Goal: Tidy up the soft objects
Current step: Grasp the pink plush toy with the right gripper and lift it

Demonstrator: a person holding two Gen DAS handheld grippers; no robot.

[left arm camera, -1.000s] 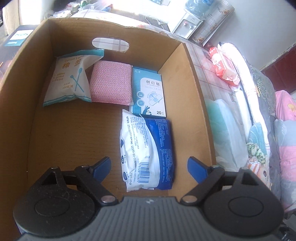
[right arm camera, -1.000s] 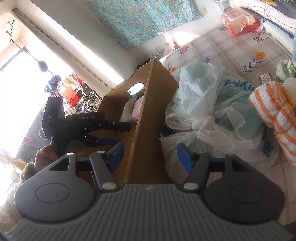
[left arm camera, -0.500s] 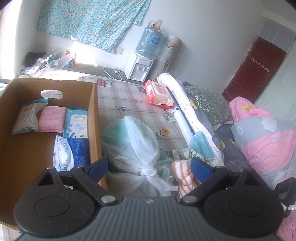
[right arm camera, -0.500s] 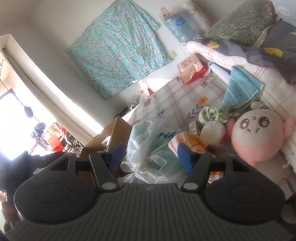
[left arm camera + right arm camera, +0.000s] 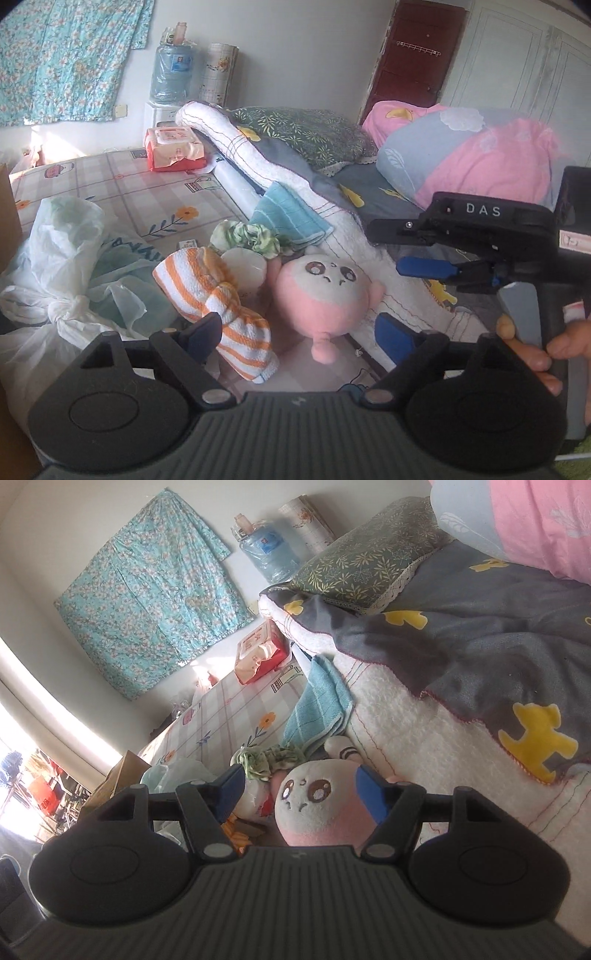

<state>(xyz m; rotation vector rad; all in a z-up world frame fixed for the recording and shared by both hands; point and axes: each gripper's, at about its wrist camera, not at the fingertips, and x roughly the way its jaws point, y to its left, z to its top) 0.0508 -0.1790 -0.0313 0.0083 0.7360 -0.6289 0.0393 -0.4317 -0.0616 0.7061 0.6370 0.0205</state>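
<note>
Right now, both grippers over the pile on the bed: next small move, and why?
Probably ease the right gripper forward and down onto the pink plush toy, then close. Its fingers are open and already frame the toy's face, with nothing gripped. The left gripper, also open and recently narrowing with nothing between its fingers, sits nearer the orange striped towel, so it can wait.

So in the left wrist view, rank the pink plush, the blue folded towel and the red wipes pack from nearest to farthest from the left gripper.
1. Pink plush, just ahead of the left gripper.
2. Blue folded towel, further back, against the white blanket.
3. Red wipes pack, far back left.
</note>
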